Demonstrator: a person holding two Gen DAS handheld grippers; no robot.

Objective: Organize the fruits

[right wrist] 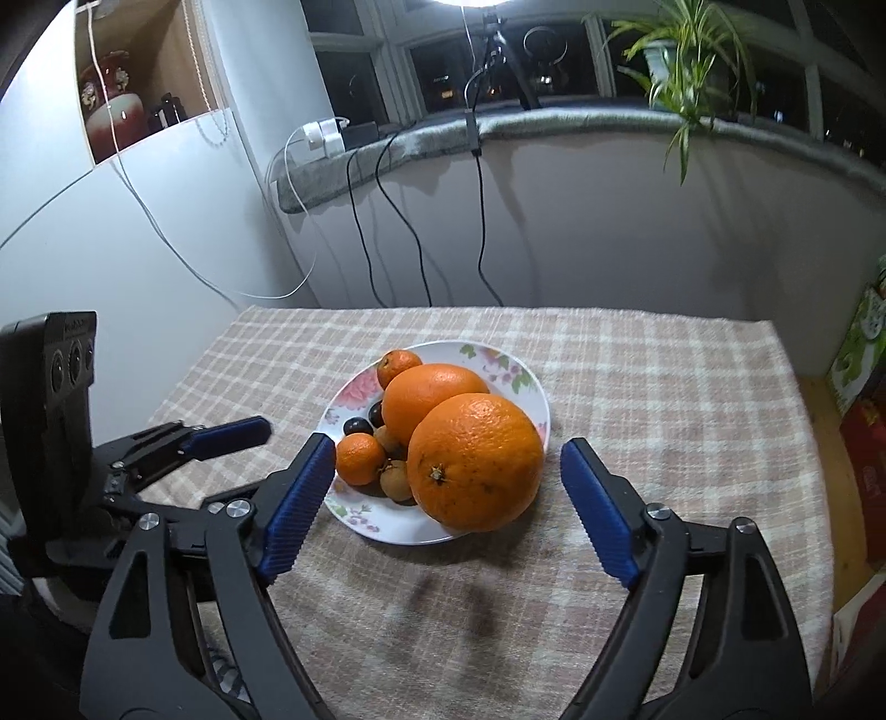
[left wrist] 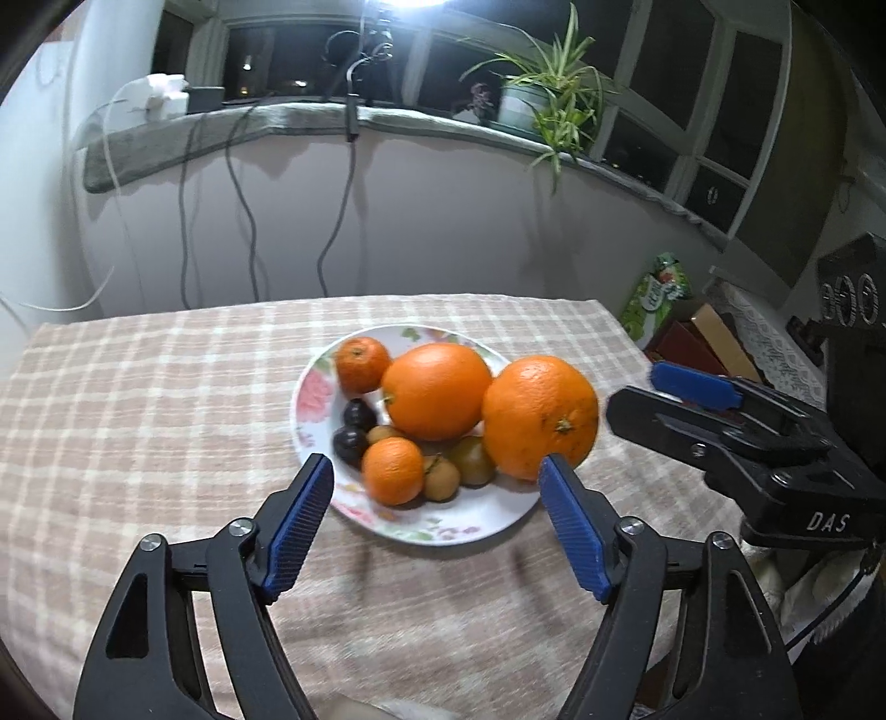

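Right wrist: both claws (right wrist: 448,504) (left wrist: 437,526) spread, empty; round dimpled orange (right wrist: 476,462) on glossy floral plate (right wrist: 520,371).

Fruits (left wrist: 437,390) lie on plate (left wrist: 310,399), mid-table (left wrist: 138,387).

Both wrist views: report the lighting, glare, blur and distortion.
Left wrist view: a lamp blows out at the top edge, the windows are dark, the sill bows from fisheye, and the tablecloth smears near the bottom. Right wrist view: the same glare up top, soft shadows on the cloth below the plate, black corners.
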